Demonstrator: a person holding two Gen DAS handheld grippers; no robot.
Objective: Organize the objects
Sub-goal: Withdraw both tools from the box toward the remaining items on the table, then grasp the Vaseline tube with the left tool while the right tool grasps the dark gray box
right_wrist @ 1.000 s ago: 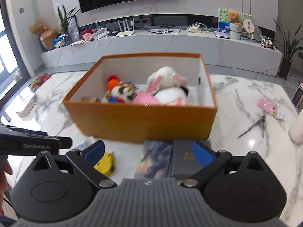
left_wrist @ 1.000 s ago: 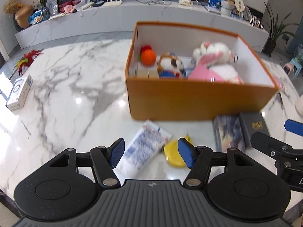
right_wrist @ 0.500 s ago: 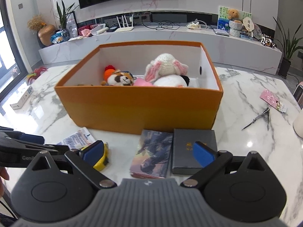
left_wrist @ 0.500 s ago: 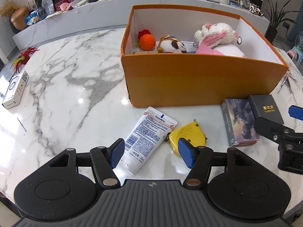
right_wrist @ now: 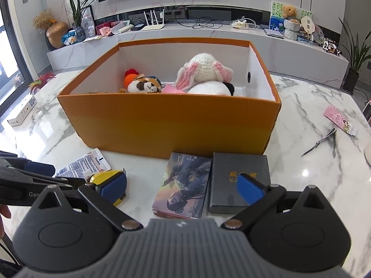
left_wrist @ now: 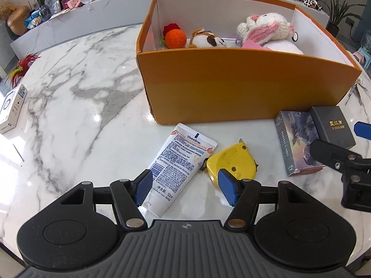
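Observation:
An orange box (left_wrist: 243,85) (right_wrist: 171,127) stands on the marble table and holds crochet toys: an orange ball (left_wrist: 175,38), a brown-and-white animal (right_wrist: 145,85) and a white-and-pink rabbit (left_wrist: 266,29). In front of it lie a white Vaseline tube (left_wrist: 178,159), a yellow tape measure (left_wrist: 231,159) (right_wrist: 104,177), a picture card box (left_wrist: 298,142) (right_wrist: 183,183) and a black box (left_wrist: 332,126) (right_wrist: 238,180). My left gripper (left_wrist: 184,186) hangs open just above the tube's lower end, nothing pinched. My right gripper (right_wrist: 182,186) is open, its jaws still opening, over the card box and black box.
A white carton (left_wrist: 11,108) lies at the table's left edge beside a red feather toy (left_wrist: 22,68). Nail clippers (right_wrist: 323,141) and a pink packet (right_wrist: 339,119) lie to the right. A long marble shelf with clutter (right_wrist: 197,26) runs behind the table.
Both grippers have sunk toward the table, so the tube, tape measure and two boxes look larger and nearer. The right jaws have spread a little wider.

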